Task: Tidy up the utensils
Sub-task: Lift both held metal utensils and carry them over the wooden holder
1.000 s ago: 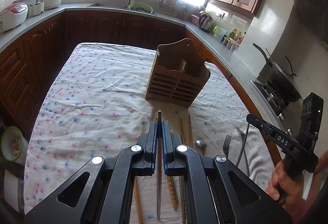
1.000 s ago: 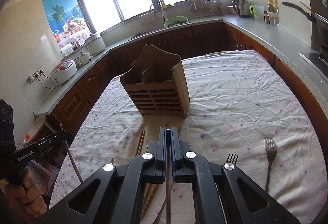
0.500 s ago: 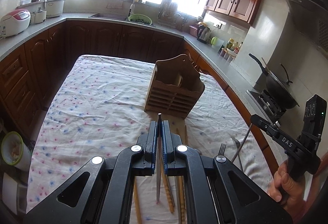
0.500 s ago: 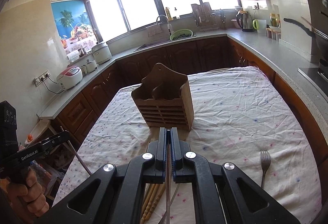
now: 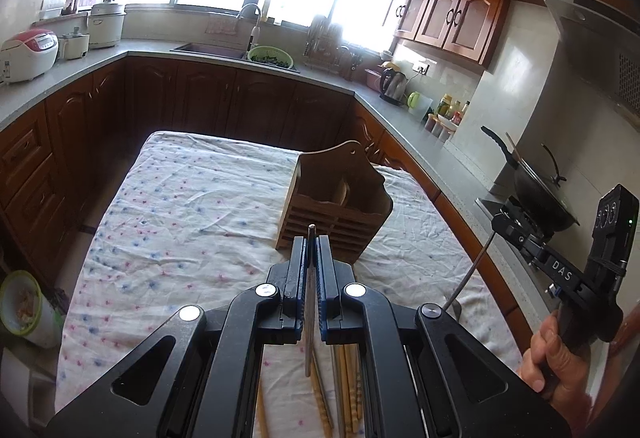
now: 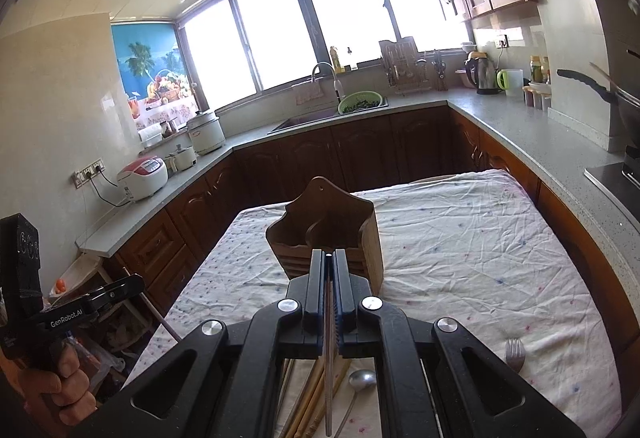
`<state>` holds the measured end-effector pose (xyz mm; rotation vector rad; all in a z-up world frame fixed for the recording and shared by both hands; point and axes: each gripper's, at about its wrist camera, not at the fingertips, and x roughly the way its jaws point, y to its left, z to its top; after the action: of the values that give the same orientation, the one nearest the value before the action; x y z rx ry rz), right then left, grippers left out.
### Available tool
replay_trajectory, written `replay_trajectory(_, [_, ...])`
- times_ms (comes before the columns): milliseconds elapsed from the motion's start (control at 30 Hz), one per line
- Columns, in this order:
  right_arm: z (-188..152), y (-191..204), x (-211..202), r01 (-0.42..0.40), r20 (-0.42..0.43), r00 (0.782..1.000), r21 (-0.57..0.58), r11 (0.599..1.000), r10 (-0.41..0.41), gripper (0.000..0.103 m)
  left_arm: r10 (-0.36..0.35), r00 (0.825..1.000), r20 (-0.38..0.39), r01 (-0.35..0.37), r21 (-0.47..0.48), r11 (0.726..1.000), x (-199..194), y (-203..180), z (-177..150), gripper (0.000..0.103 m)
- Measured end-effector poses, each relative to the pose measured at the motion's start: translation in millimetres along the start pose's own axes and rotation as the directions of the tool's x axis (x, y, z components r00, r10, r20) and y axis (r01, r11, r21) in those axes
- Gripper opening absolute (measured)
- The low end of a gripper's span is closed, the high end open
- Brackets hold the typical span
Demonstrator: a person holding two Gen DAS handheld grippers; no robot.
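Note:
A wooden utensil holder (image 5: 336, 207) stands upright on the flowered tablecloth; it also shows in the right wrist view (image 6: 326, 234). My left gripper (image 5: 311, 242) is shut on a metal chopstick (image 5: 309, 318), held above the table just short of the holder. My right gripper (image 6: 329, 258) is shut on another metal chopstick (image 6: 328, 378), also raised in front of the holder. Wooden chopsticks (image 5: 348, 390) lie on the cloth below; they also show in the right wrist view (image 6: 308, 398), with a spoon (image 6: 360, 380) and a fork (image 6: 514, 352).
The table (image 5: 180, 205) is ringed by dark wood cabinets and a grey counter (image 5: 440, 157). A wok on a stove (image 5: 536, 193) is at the right. Rice cookers (image 6: 144, 177) sit on the left counter. A bin (image 5: 24, 310) stands left of the table.
Both grippers have risen with their metal chopsticks, and the views have tilted up. The holder now sits lower in both views. Neither grip has changed.

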<state>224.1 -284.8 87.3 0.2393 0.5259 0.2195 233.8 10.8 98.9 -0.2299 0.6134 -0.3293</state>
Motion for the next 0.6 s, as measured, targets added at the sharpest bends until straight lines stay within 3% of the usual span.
replay_trajectory(367, [47.8, -6.3, 28.7, 0.011, 0.127, 0.992, 0.037, 0.999, -0.016, 0.004, -0.009, 0.991, 0.133, 0.008, 0.008, 1.000, 16.5, -9.5, 64.8, 0.004])
replay_trajectory(600, [100.0, -16.8, 46.6, -0.008, 0.259, 0.966, 0.102, 0.995, -0.019, 0.004, -0.007, 0.967, 0.255, 0.007, 0.000, 1.000, 34.0, -12.8, 122.1, 0.004])
